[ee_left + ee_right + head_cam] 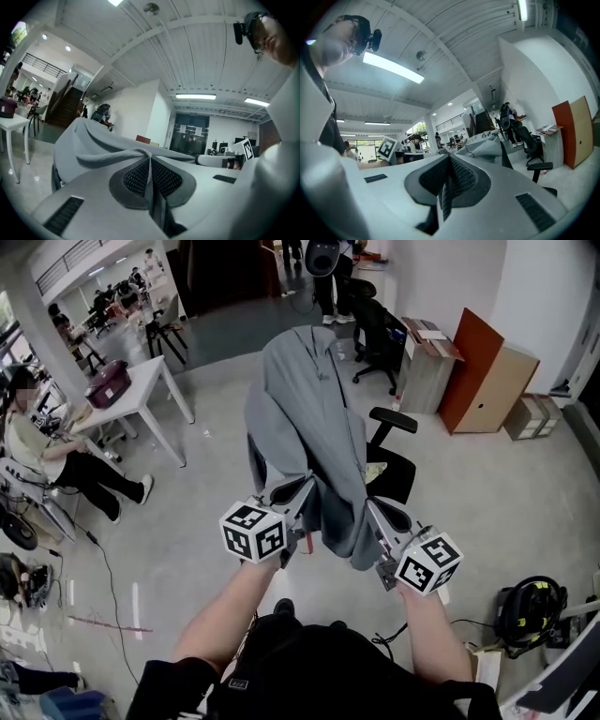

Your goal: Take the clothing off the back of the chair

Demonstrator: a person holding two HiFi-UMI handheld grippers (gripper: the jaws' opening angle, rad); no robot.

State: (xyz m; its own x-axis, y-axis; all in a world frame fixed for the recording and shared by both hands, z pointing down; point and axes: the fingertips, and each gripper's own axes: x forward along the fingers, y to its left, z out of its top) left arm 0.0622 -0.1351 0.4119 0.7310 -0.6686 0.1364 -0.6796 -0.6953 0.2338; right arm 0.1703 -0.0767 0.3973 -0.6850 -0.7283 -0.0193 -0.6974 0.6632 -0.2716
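A grey jacket [309, 409] hangs spread over a black office chair [394, 472], hiding most of its back. Only the seat, one armrest and a dark edge at the left show. Whether the jacket still rests on the chair back I cannot tell. My left gripper [300, 493] is shut on the jacket's near left edge. In the left gripper view, cloth [79, 145] runs out from between the shut jaws of the left gripper [150, 158]. My right gripper [371, 510] is shut on the near right edge. In the right gripper view, a strip of fabric sits pinched in the right gripper [449, 164].
A white table [141, 390] and a seated person [47, 460] are at the left. Behind stand a second black chair [375, 334], a low cabinet [427, 371] and a brown board [483, 371]. A black-and-yellow machine [530, 610] sits on the floor at the right, cables at the left.
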